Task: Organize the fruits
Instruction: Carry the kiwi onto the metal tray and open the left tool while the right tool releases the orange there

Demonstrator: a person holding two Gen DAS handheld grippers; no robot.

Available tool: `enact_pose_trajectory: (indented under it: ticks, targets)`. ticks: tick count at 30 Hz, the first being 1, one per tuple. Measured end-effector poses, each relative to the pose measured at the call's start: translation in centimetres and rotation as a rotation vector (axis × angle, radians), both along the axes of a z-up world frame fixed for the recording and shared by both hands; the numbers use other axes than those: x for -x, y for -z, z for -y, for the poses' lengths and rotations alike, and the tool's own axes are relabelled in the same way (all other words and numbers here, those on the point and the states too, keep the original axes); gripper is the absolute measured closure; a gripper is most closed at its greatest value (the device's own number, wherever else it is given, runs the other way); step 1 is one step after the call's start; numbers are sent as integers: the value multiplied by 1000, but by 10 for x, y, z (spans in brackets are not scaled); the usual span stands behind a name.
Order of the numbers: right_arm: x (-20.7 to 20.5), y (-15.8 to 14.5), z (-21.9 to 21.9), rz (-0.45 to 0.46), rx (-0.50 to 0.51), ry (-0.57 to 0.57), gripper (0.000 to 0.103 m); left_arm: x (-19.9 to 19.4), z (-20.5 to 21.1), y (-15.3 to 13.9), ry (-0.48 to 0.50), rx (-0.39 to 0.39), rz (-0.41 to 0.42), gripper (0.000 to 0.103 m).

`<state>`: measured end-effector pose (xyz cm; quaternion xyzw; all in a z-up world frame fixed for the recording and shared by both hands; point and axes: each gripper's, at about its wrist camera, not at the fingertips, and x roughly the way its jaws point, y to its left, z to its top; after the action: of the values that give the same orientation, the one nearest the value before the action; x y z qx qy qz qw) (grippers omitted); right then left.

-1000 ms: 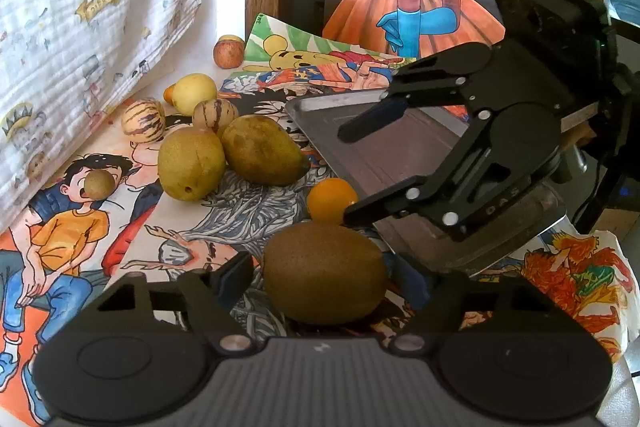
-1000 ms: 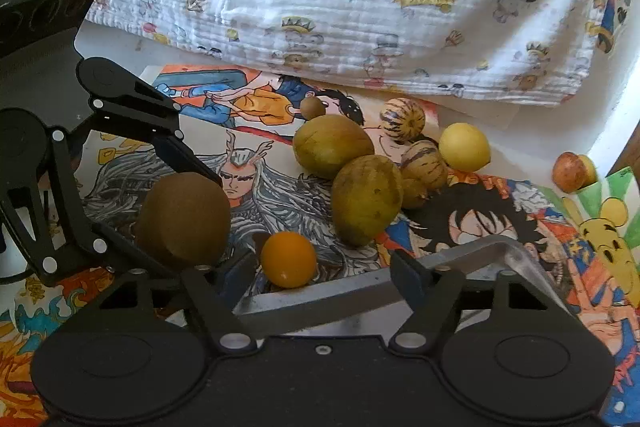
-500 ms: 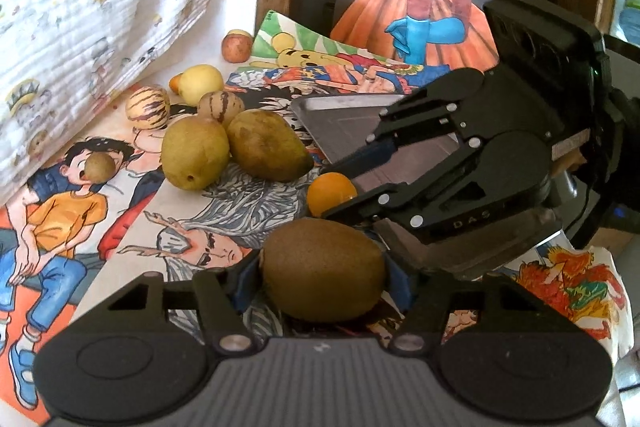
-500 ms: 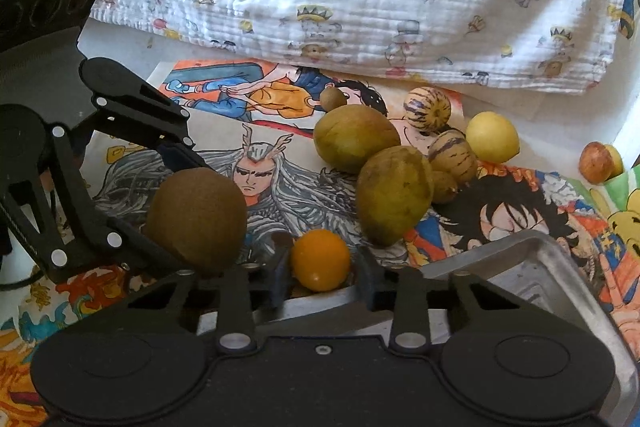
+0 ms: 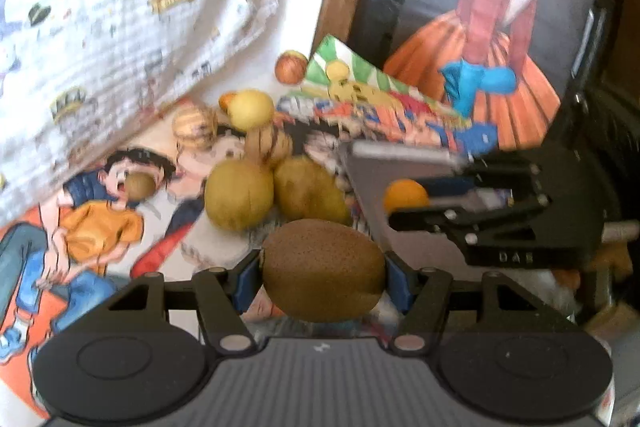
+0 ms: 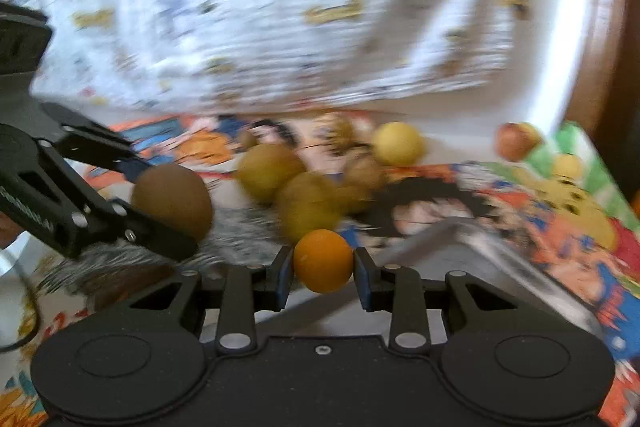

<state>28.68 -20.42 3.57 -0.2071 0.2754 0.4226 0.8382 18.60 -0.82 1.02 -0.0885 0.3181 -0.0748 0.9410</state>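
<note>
At the far left, a white quilted cloth printed with small cartoon figures (image 5: 100, 27) hung down to a surface covered with colourful cartoon posters (image 5: 92, 227). A very small brown round fruit (image 5: 138, 185) lay alone on the posters, near the cloth.

The left gripper (image 5: 322, 277) was closed firmly on a large brown fuzzy kiwi (image 5: 323, 270); its blue pads (image 5: 243, 279) pressed on both ends of the fruit. In the right wrist view the same kiwi (image 6: 172, 201) was seen from the side, between the black fingers.

Behind the kiwi, two big yellow-green pears (image 5: 239, 194) lay touching each other on the posters. Behind them were two small striped round fruits (image 5: 194, 127), a pale yellow round fruit (image 5: 250, 109), and further back a reddish-brown round fruit (image 5: 290, 67) near the wall (the pictures were blurred, so I cannot tell the small fruits more exactly).

More to the right, the right gripper (image 6: 323, 273) was closed on a small round orange fruit (image 6: 323, 261), with a blue pad on each side of it. This orange fruit (image 5: 405, 195) was held at the near edge of a flat grey metal tray (image 5: 400, 167). The grey metal tray (image 6: 500, 267) lay on the posters, well apart from the fruit group. At the far right stood a dark picture of a figure in an orange skirt (image 5: 480, 47).
</note>
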Motion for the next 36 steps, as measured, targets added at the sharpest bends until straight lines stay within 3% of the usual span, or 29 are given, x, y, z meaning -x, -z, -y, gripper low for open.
enact_pose_trajectory:
  ticks: [9,15,24,36]
  targets:
    - [-35,-4,48,99,-25,335,69,-59,28,-22,-71,61,105,36]
    - [-63,1,75,93,-14,496,69,-110,53,-13,-30,54,66,36]
    - [-89,23,92,49,40,540,69,-153,82,15,45,18,27,36]
    - [-97,35,101,49,26,533,69,-163,94,35,63,-32,-1,36]
